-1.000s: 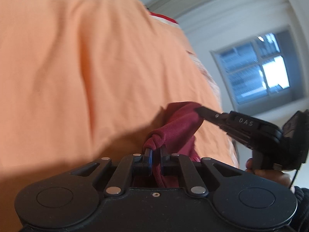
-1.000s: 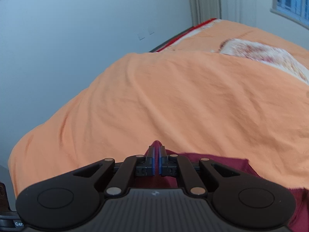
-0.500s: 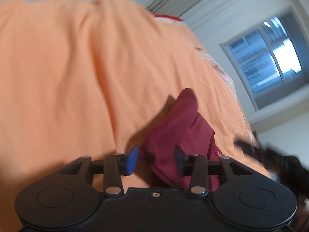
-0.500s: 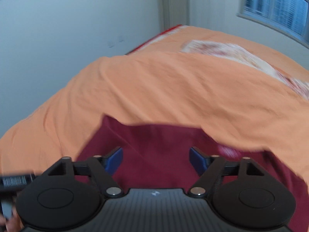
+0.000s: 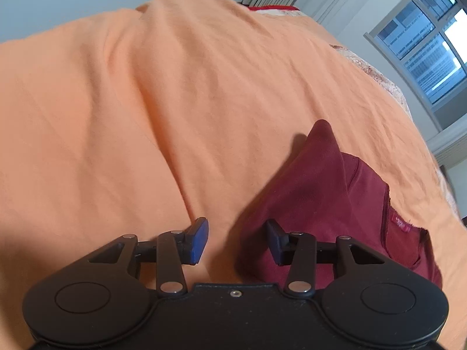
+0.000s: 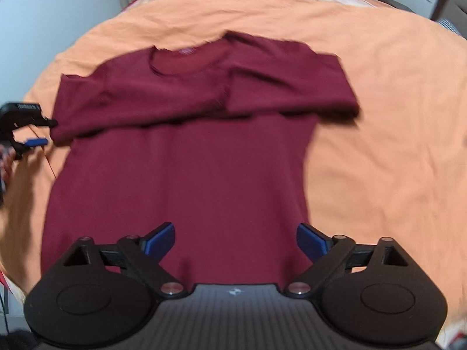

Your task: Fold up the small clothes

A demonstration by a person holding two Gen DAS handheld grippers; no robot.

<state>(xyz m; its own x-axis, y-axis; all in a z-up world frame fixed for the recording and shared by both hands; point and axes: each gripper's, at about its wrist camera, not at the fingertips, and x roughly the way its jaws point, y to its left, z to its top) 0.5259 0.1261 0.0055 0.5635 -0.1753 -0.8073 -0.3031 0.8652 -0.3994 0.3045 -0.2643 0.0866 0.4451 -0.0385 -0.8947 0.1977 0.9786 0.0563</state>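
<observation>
A dark red T-shirt [image 6: 186,169] lies flat on the orange bedspread [image 6: 379,116], neck away from me, with both sleeves folded inward across the chest. In the left wrist view the shirt's edge [image 5: 321,192] rises in a soft peak at the right, a small red label showing. My left gripper [image 5: 236,240] is open just off the shirt's left side, nothing between its blue pads; it also shows as the left gripper [image 6: 38,131] beside the folded sleeve. My right gripper [image 6: 235,240] hangs open above the shirt's lower part, holding nothing.
The orange bedspread [image 5: 146,102] covers a wide bed with room on all sides of the shirt. A window [image 5: 423,43] and pale walls lie beyond. A hand [image 6: 20,175] holds the left gripper at the left edge.
Both grippers were shut on the shirt a second ago; they have let go and pulled back. The shirt now lies spread with its sleeves folded in.
</observation>
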